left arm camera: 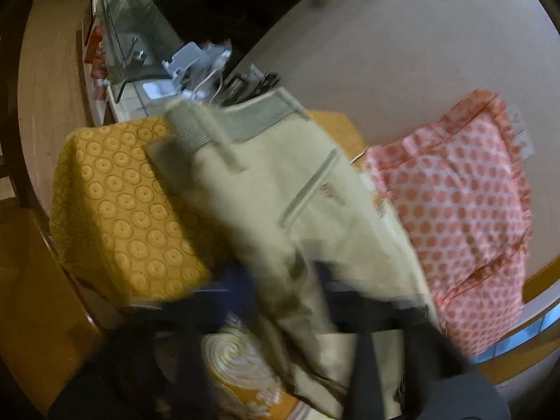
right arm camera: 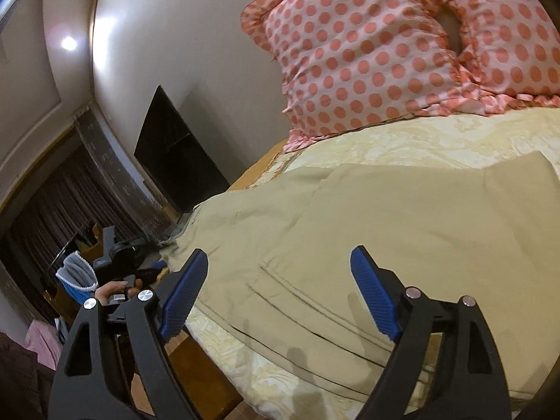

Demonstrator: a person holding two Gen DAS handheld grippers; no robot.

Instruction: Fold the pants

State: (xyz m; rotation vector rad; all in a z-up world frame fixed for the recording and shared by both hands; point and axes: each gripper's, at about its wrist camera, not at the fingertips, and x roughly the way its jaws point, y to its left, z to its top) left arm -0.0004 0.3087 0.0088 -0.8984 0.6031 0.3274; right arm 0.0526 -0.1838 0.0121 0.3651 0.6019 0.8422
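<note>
The khaki pants (right arm camera: 367, 217) lie spread on the bed, folded partly over themselves. My right gripper (right arm camera: 276, 280) is open and empty, hovering just above the pants' near edge, blue pads (right arm camera: 182, 290) wide apart. In the blurred left wrist view the pants (left arm camera: 280, 182) hang lifted, waistband (left arm camera: 259, 119) up. My left gripper (left arm camera: 297, 280) is blurred; its dark fingers seem closed on the pants fabric low in the frame.
A pink polka-dot pillow (right arm camera: 402, 45) lies at the head of the bed (right arm camera: 437, 136). A yellow patterned cushion (left arm camera: 122, 203) sits left of the pants. A cluttered glass-topped side table (left arm camera: 140, 45) stands behind. A wooden bed frame edge (right arm camera: 196, 360) is below my right gripper.
</note>
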